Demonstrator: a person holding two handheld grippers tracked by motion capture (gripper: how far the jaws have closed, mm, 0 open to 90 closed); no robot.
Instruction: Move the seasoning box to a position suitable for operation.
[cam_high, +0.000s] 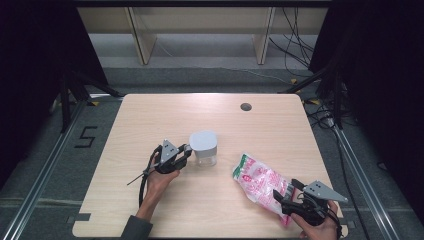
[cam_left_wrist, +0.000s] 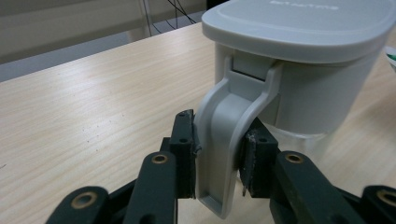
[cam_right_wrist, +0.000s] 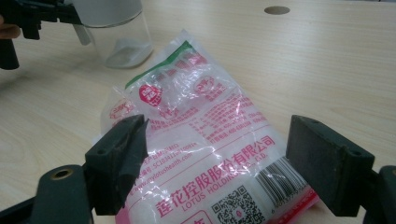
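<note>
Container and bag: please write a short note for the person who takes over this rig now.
Left gripper: shut on the latch of the grey-lidded clear container, mid-table; lid on.
Right gripper: open, jaws either side of the near end of the pink-printed plastic bag, which lies flat on the table, not gripped.
Done: latch gripped.
Left, probably: release the latch, open the lid, grip the bag.

1. On the pink-printed bag (cam_right_wrist: 205, 154) we read "LOTUS HOLDINGS" w/ Chinese "莲花控股股份有限公司", plus barcode & QR code.
2. On the floor (cam_high: 60, 150), we see a "5" mark (cam_high: 86, 136).
</note>
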